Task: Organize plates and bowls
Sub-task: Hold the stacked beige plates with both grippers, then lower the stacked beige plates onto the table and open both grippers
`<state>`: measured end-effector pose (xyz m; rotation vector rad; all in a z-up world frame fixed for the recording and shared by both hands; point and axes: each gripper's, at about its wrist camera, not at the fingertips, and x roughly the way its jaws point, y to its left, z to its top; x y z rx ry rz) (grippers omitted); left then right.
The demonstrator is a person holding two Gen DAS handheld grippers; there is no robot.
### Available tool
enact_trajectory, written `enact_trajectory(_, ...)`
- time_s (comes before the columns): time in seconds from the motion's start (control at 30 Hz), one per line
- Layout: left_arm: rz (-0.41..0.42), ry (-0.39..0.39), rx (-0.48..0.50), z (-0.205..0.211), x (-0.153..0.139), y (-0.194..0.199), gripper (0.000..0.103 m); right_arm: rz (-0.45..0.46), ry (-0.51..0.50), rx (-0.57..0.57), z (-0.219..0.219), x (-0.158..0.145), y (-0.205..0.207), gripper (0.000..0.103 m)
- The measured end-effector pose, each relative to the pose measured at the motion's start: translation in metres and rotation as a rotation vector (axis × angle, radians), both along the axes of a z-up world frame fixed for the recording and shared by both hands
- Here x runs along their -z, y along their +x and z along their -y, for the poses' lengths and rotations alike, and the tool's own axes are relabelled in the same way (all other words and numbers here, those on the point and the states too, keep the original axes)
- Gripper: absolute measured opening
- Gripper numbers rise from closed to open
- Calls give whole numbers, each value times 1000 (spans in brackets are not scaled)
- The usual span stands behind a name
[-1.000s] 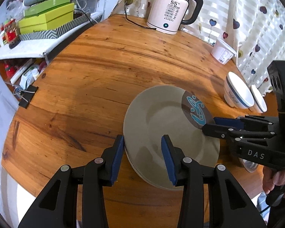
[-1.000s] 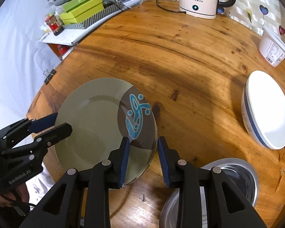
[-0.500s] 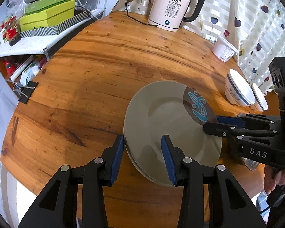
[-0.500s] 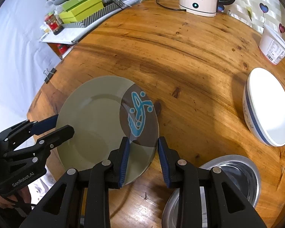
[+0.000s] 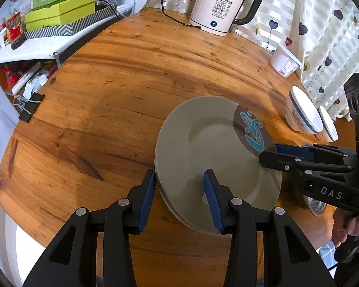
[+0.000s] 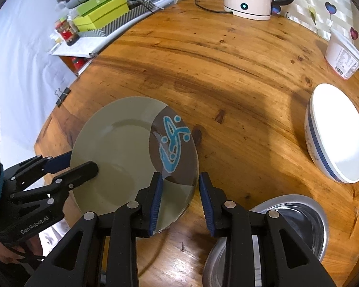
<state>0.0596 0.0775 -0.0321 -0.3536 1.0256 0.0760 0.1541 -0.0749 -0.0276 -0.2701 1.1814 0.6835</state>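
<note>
A round wooden table (image 5: 122,100) fills both views, and everything here is placed relative to the grey-green plate (image 5: 210,148) near its front edge. The plate carries a brown patch with a blue fish design and appears to rest on another plate whose rim shows beneath it.

The left gripper (image 5: 179,191) straddles the plate's near-left rim, jaws partly open, one blue pad over the plate face and one outside the rim. The right gripper (image 6: 179,191) straddles the rim by the fish patch, jaws narrower. Whether any pad actually presses the rim cannot be told.

Risks, judged from this: the plate sits close to the table edge on the left gripper's side, so a one-sided pull could slide the plates off. A loose hold on a smooth rim could let the plate slip and clatter onto the one below.

Beyond the plate lies broad bare wood, the best room for moving. To its right stands a white bowl with a blue band (image 6: 337,134); just right of the right gripper sits a steel bowl (image 6: 296,217), tight quarters. Far behind stand an electric kettle (image 5: 222,7) and a white tub (image 5: 284,59). A binder clip (image 5: 31,107) grips the table's left edge.
</note>
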Motion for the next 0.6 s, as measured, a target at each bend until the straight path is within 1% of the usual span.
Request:
enact_trajectory(0.27,-2,1,-3,0,0,1,43,1,-7,-6,-3,1,0,31)
enact_trajectory(0.4,-3,1,-6,0,-1,1,43,3,-11,-5,-5,1,0,34)
enact_trajectory(0.5,-5,6,-6,1,-1,3,43,2,-10,-10,-6,2,-1,41)
enact_trajectory(0.6,-5,10,-9,0,-1,3,44,11,-18,-12,-10,2,-2,43)
